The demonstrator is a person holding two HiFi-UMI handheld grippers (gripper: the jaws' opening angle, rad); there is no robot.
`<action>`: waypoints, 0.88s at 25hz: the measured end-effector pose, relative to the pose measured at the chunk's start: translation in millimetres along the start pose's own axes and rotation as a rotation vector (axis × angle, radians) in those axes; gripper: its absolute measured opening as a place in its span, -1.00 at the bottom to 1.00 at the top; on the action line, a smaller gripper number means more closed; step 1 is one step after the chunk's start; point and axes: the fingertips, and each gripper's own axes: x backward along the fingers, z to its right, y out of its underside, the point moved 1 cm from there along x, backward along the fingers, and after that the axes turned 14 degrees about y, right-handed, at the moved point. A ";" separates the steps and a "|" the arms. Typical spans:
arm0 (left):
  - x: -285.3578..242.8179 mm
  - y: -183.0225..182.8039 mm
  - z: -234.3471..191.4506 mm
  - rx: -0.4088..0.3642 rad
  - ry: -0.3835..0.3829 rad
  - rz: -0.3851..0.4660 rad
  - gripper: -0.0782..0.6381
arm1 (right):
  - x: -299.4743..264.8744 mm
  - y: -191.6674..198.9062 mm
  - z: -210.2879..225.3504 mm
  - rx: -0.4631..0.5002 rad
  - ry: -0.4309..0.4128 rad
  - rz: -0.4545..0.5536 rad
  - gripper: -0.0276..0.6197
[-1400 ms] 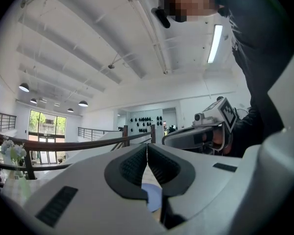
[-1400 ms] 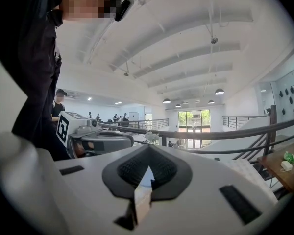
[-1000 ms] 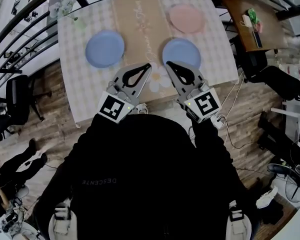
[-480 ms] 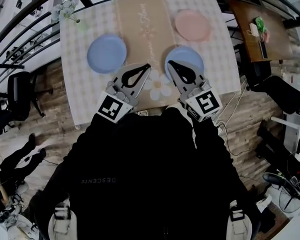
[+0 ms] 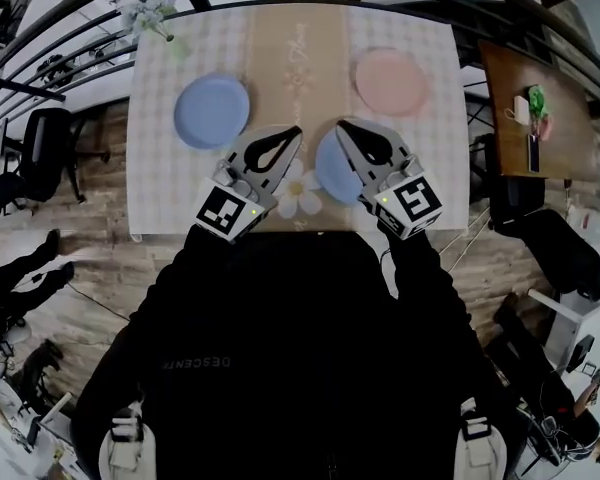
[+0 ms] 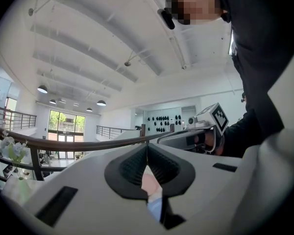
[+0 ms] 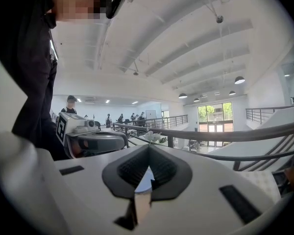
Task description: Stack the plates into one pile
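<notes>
Left gripper (image 5: pixel 296 130) and right gripper (image 5: pixel 340 125), both closed and empty, may shove the near blue plate (image 5: pixel 328 173) instead of gripping it.

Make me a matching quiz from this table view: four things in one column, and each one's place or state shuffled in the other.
1. pink plate
2. table runner
3. white flowers
4. right gripper

A. far left corner of the table
B. down the middle
C. shut, overlapping a blue plate in the head view
D. far side, right of the middle

Pairs: 1-D, 2-B, 3-A, 4-C
</notes>
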 end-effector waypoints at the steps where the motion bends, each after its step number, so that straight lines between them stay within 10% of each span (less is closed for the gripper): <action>1: -5.6 -1.3 0.3 0.000 -0.012 0.003 -0.72 | 1.0 0.0 5.8 0.002 -0.009 0.001 -0.90; 22: -91.9 15.6 27.4 0.024 -0.003 -0.018 -0.72 | 27.8 75.9 101.3 -0.078 0.032 -0.164 -0.89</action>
